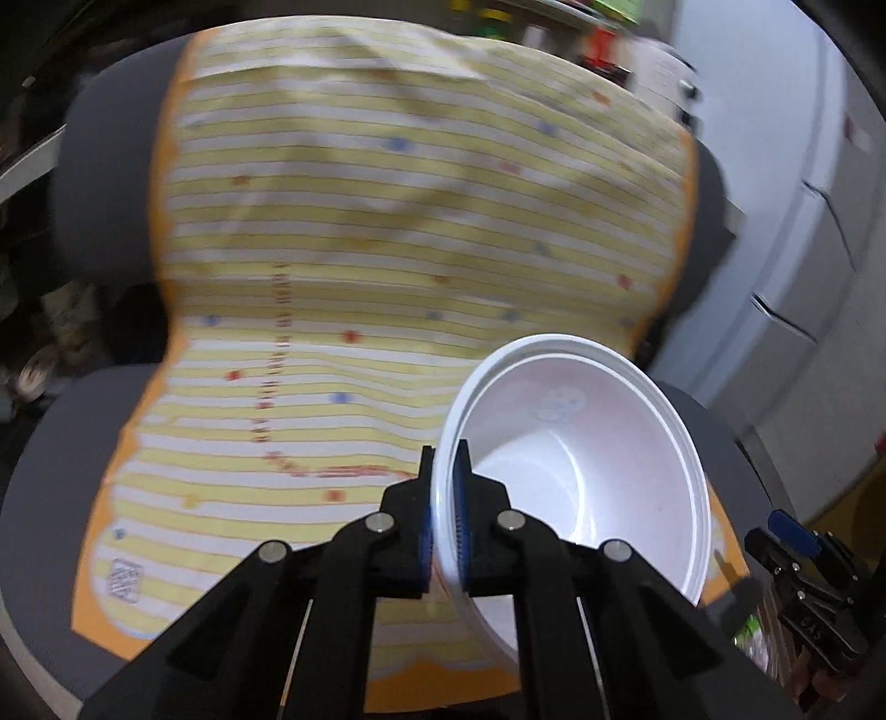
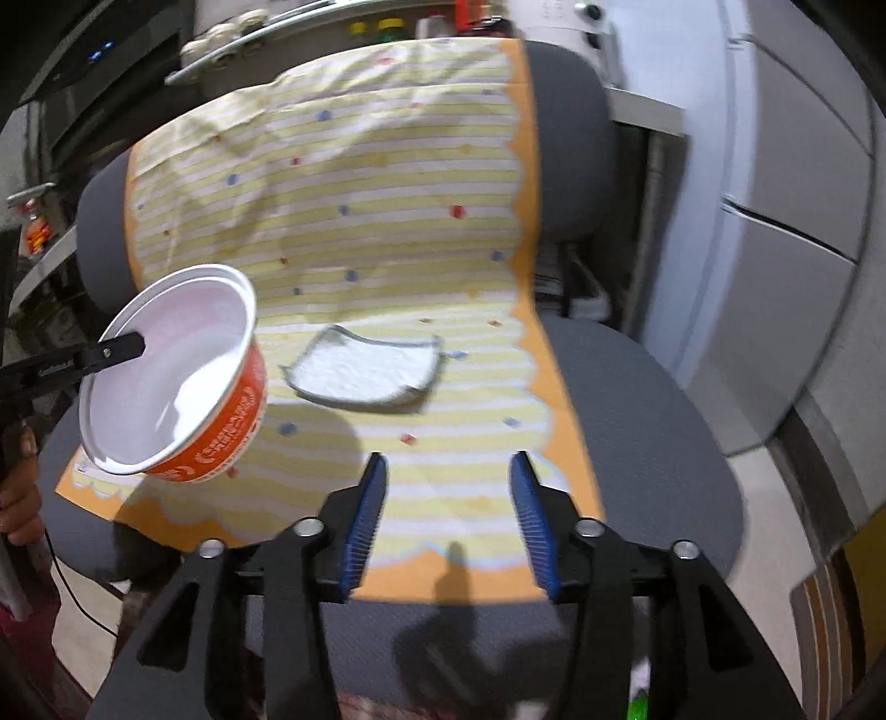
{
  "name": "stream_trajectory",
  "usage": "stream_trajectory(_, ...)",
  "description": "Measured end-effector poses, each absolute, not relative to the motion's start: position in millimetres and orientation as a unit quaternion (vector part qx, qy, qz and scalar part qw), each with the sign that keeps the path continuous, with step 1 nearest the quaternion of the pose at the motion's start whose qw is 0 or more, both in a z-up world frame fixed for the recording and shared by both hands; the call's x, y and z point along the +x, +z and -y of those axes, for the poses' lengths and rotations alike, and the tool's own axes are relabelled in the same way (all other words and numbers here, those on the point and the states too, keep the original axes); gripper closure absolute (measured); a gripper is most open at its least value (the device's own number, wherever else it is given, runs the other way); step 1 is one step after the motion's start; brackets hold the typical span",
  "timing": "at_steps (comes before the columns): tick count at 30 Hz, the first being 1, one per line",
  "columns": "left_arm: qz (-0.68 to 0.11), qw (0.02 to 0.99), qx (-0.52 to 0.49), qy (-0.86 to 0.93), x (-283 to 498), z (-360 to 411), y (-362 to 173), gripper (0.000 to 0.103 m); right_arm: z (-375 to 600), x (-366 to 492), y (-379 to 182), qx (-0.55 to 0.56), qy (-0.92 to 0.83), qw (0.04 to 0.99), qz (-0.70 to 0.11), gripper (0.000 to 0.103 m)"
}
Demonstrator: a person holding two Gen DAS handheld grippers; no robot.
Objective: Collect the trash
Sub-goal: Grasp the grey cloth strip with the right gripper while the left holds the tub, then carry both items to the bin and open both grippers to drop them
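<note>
While left gripper [image 1: 443, 487] clamps bowl [image 1: 581, 459] rim; right gripper [image 2: 448, 498] released, empty.

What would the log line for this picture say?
left tongs: shut on cup rim | right tongs: open, empty | wrapper: on cloth

My right gripper [image 1: 797, 559] is cut off at four o'clock in my left view. Shelf clutter [image 1: 554, 22] at twelve o'clock is too blurred to identify.

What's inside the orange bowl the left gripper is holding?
Nothing visible: the bowl shows a bare white interior in both views. The left gripper pinches its rim, one finger inside, covering a strip of wall; the near inner wall is hidden in the right wrist view.
</note>
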State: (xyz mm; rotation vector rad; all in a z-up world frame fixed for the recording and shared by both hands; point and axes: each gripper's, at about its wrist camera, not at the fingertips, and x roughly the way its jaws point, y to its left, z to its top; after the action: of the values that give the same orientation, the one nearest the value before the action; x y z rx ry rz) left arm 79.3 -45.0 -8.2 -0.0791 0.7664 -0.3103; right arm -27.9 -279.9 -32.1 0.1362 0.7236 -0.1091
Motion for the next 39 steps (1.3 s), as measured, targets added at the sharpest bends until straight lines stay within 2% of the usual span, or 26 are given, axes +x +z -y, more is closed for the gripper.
stream_trajectory(7, -0.373, 0.918, -0.07, -0.111, 97.3, 5.0, -13.8, 0.099, 274.4, 34.9, -59.5, 0.083, -0.045, 0.92, -0.381, 0.046)
stream_trajectory(9, -0.373, 0.919, -0.072, -0.108, 99.0, -0.2, -14.7, 0.099, 278.3, 53.5, -69.1, 0.098, -0.054, 0.913, -0.393, 0.055)
stream_trajectory(12, -0.377, 0.917, -0.076, -0.106, 104.7, -4.6, -18.7, 0.099, 286.8, 79.1, -81.1, 0.118, -0.072, 0.903, -0.406, 0.055)
stream_trajectory(19, -0.389, 0.911, -0.08, -0.111, 116.0, -7.8, -28.8, 0.099, 275.6, 119.5, -111.2, 0.083, -0.084, 0.878, -0.464, 0.054)
stream_trajectory(20, -0.389, 0.911, -0.081, -0.111, 116.1, -7.9, -29.5, 0.099, 274.0, 117.9, -111.8, 0.08, -0.087, 0.881, -0.459, 0.058)
stream_trajectory(21, -0.39, 0.911, -0.081, -0.111, 116.1, -7.8, -30.3, 0.099, 271.4, 116.1, -111.6, 0.078, -0.078, 0.883, -0.457, 0.069)
stream_trajectory(22, -0.39, 0.911, -0.08, -0.111, 115.6, -7.8, -30.8, 0.099, 269.4, 114.3, -110.4, 0.077, -0.073, 0.884, -0.455, 0.075)
stream_trajectory(24, -0.391, 0.91, -0.079, -0.111, 113.7, -7.2, -31.0, 0.099, 266.3, 110.1, -105.6, 0.072, -0.066, 0.89, -0.444, 0.099)
stream_trajectory(32, -0.379, 0.914, -0.066, -0.133, 85.5, 10.7, -16.3, 0.098, 287.7, 48.1, -36.7, 0.126, -0.059, 0.932, -0.335, 0.1)
stream_trajectory(39, -0.37, 0.909, -0.043, -0.187, 46.7, 52.4, -5.4, 0.098, 322.8, -53.8, 14.9, 0.145, -0.099, 0.95, -0.257, 0.1)
